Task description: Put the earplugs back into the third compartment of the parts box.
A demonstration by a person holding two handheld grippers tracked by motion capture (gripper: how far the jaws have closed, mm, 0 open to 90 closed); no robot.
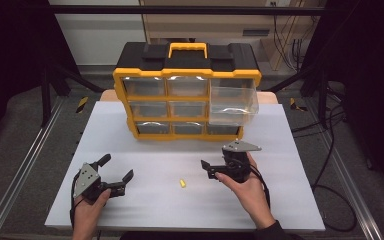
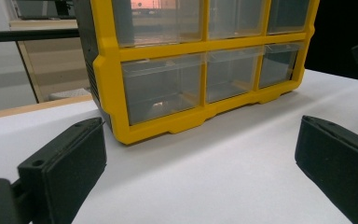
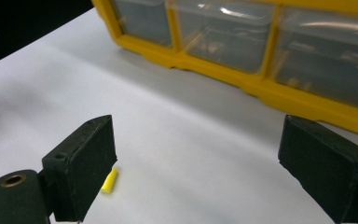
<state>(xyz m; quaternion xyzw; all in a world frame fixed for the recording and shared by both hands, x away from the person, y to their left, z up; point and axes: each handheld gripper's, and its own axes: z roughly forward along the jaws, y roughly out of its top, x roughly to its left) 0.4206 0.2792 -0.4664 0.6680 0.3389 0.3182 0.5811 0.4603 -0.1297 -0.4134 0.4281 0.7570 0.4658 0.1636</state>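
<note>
High view: small yellow piece (image 1: 182, 183) lies lower centre on the white table (image 1: 280, 150), long axis roughly up-frame, between my left gripper (image 1: 117, 167) and right gripper (image 1: 214, 161), both wide open, empty. Organizer (image 1: 186, 90) above, one clear drawer (image 1: 232, 104) pulled out. Left gripper view: glossy yellow plastic organizer frame (image 2: 107, 93), matte black jaws apart. Right gripper view: piece (image 3: 109, 180) just beside the lower-left jaw, tilted up-right.
</note>
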